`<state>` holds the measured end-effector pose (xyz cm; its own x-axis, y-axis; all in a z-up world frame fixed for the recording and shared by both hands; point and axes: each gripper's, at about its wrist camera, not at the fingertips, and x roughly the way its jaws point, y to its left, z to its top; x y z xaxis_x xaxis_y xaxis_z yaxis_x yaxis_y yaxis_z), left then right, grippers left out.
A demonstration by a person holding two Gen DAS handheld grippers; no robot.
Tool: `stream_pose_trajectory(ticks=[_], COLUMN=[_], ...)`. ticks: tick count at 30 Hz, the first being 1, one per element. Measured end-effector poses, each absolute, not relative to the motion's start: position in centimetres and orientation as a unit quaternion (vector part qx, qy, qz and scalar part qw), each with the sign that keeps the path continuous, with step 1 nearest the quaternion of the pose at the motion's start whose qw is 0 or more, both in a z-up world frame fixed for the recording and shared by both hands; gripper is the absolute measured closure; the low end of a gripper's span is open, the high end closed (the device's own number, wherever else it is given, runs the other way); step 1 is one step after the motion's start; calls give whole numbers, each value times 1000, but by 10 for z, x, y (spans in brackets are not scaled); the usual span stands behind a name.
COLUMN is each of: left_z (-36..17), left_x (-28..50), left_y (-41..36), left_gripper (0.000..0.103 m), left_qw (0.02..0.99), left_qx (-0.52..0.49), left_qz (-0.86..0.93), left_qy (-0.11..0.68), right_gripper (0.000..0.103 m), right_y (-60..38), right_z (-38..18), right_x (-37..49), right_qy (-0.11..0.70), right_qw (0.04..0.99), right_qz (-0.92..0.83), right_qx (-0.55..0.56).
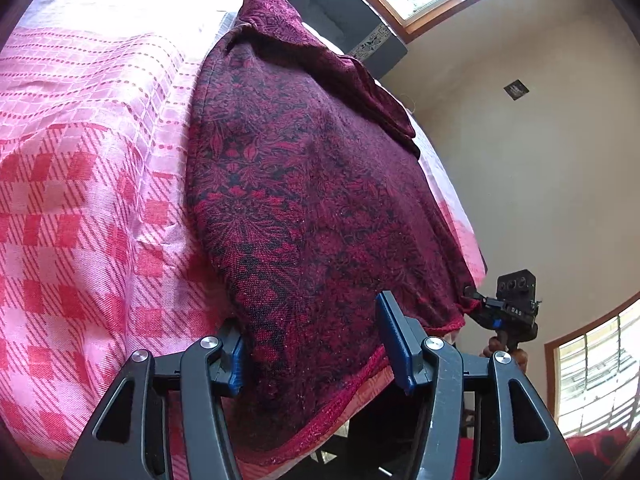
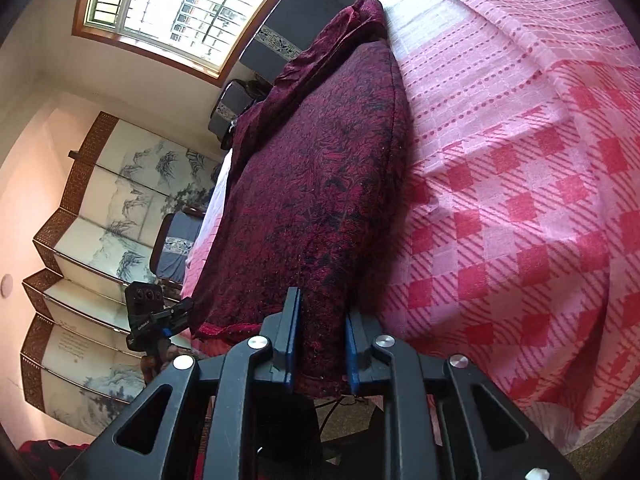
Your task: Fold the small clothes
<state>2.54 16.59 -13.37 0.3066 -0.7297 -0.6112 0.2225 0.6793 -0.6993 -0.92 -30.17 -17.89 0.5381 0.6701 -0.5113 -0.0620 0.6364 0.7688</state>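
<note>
Maroon garment (image 1: pixel 312 200) on bedspread (image 1: pixel 92 184): right gripper (image 2: pixel 322 354) pinched its hem, left gripper (image 1: pixel 316 344) spread wide, probably ungripped; should grab level before folding.

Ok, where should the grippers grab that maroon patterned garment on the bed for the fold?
Grip the maroon garment at its near hem corners, coming from the bed's near edge: the hem overhangs there, so fingers fit either side. The left gripper straddles one corner and the right gripper the other.

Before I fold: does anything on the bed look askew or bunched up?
Yes. The far end of the maroon garment is bunched into a rumpled heap near the headboard instead of lying flat on the pink bedspread.
</note>
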Motion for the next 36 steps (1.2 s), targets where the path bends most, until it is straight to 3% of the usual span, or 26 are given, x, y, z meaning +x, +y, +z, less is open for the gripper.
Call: stream_pose_trajectory(ticks=[2,7,9,11,12,13,14,17,18,19,20,21,22,36], left_z=[-136,-133,-132,-131,-130,-127,-126,-123,-123,-122,-124,-130,-134,-107], left_x=[23,17,16,16,17,17,18,21,21,21,22,24,24,-1], left_y=[167,174,172,171,170,168,165,153,149,145,142,138,139,157], left_gripper=[91,90,79,54,45,27,17,13,14,23,64,91,95,94], left_qw=[768,788,793,788,785,785,787,796,800,802,795,787,790,814], left_qx=[-256,-228,-210,-224,-234,-240,-241,-220,-209,-202,-200,-192,-188,-237], left_qz=[-303,-270,-263,-277,-283,-287,-287,-288,-289,-290,-297,-289,-274,-283], left_qy=[502,504,507,502,499,494,490,485,482,482,490,510,515,449], right_gripper=[91,92,90,85,76,63,59,57,63,79,89,92,92,93], right_y=[-301,-315,-317,-320,-321,-321,-321,-313,-308,-304,-300,-297,-296,-317], right_z=[-178,-174,-176,-179,-182,-184,-186,-189,-188,-189,-191,-194,-193,-156], right_x=[-10,-24,-23,-19,-15,-12,-9,-1,0,1,2,1,-1,-35], right_qy=[415,404,408,409,410,411,407,409,414,419,430,438,431,359], right_qw=[804,812,808,801,794,788,785,777,780,783,783,786,791,808], right_qz=[233,228,236,234,238,245,250,260,256,253,248,240,238,241], right_qx=[357,354,353,370,381,388,395,402,393,385,375,365,364,401])
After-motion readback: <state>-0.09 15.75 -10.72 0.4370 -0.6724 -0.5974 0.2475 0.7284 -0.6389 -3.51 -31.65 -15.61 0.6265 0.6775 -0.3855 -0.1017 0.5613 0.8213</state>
